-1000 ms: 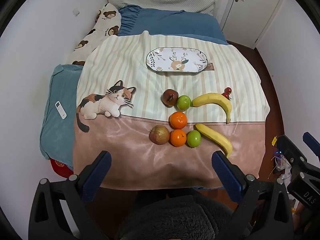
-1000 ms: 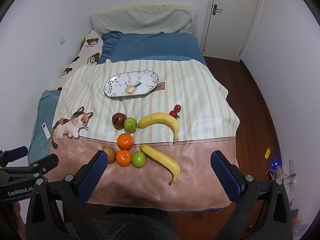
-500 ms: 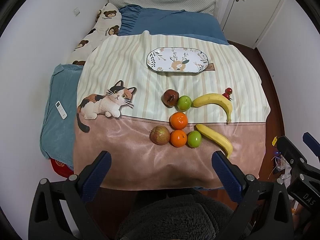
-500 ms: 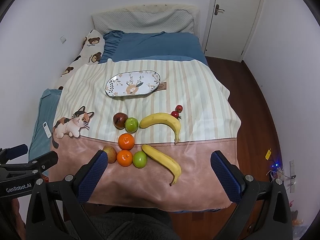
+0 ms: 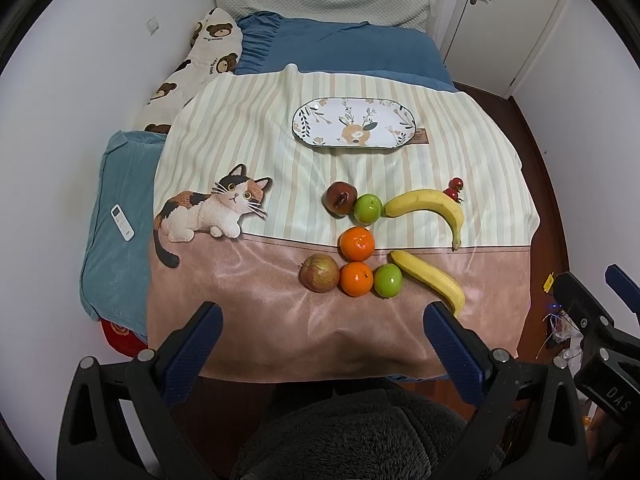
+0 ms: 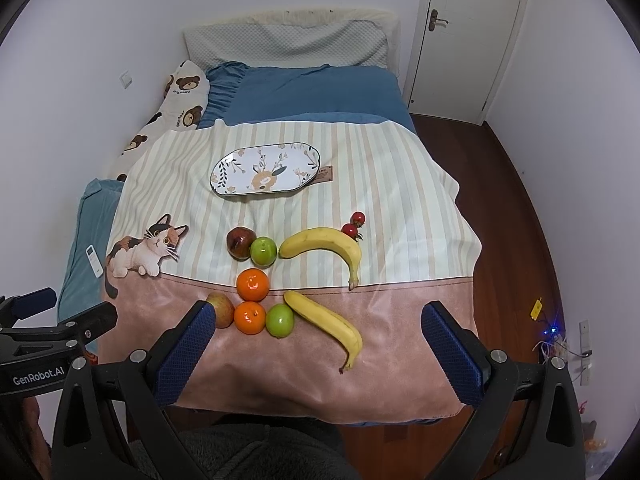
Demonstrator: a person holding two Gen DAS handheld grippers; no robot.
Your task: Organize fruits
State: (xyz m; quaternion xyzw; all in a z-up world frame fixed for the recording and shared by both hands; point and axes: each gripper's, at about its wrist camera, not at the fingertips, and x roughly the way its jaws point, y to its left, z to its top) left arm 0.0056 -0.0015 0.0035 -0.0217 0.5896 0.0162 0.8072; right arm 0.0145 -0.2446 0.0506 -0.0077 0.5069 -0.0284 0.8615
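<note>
Bed with striped cat-print blanket (image 5: 248, 152); oval floral plate (image 5: 354, 123) sits bare toward the far end, well apart from the fruit clustered nearer the foot: two bananas (image 5: 430, 204), two oranges (image 5: 357, 243), two green apples (image 5: 368, 208), a reddish apple (image 5: 319, 272), a dark red fruit (image 5: 340, 198), small cherry tomatoes (image 5: 455, 189). Left gripper (image 5: 320, 350) and right gripper (image 6: 316, 346) both hang wide and hold nothing, short of the bed. Likely the opening step, nothing sorted: next move calls for reaching down to a near fruit, closing gently, carrying it to the plate.
</note>
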